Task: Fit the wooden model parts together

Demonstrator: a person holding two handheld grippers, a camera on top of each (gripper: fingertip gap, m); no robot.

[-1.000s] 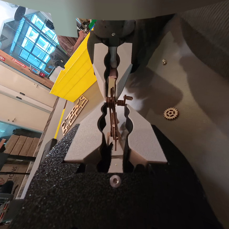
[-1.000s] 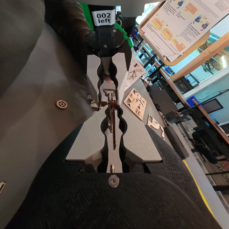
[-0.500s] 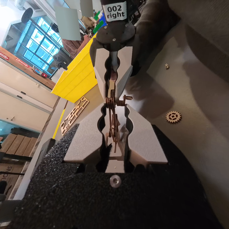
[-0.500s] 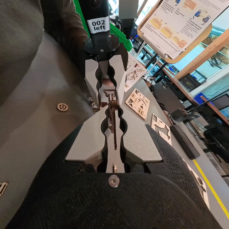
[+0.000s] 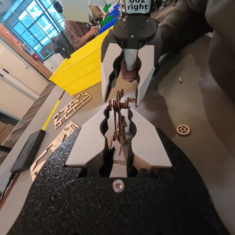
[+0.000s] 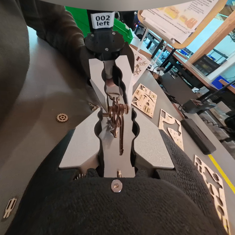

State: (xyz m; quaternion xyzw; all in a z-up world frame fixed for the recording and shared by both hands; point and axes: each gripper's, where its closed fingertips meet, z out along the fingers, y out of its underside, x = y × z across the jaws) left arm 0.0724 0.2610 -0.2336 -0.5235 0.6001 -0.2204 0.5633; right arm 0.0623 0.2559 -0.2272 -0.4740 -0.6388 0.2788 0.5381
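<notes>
A small dark-brown wooden model [image 5: 118, 127] of thin laser-cut plates with a stack of discs on an axle hangs between my two grippers, which face each other tip to tip. My left gripper [image 5: 118, 109] is shut on the model at the disc stack; it also shows in the right wrist view [image 6: 116, 108]. My right gripper [image 6: 116, 110] is open, its fingertips on either side of the model [image 6: 114, 119] without touching it; it also shows in the left wrist view [image 5: 120, 103]. A loose wooden gear [image 5: 183, 130] lies on the grey table [image 5: 190, 165].
A yellow bin [image 5: 78, 71], punched-out wooden sheets [image 5: 71, 109] [image 6: 145, 100] and a black box [image 6: 197, 134] lie along the table's far side. Small loose wooden bits [image 5: 180, 80] [image 6: 9, 208] lie near the person's dark sleeves. An instruction board [image 6: 178, 19] stands behind. Only a small space, under 4 cm, lies between the two pairs of fingers. My right tips are roughly 8 centimeters from the loose wooden gear [image 5: 183, 130]. Look for it in the right wrist view [image 6: 61, 116] too.
My right gripper has opened and let go of the model. My left gripper still holds it at the same spot.
</notes>
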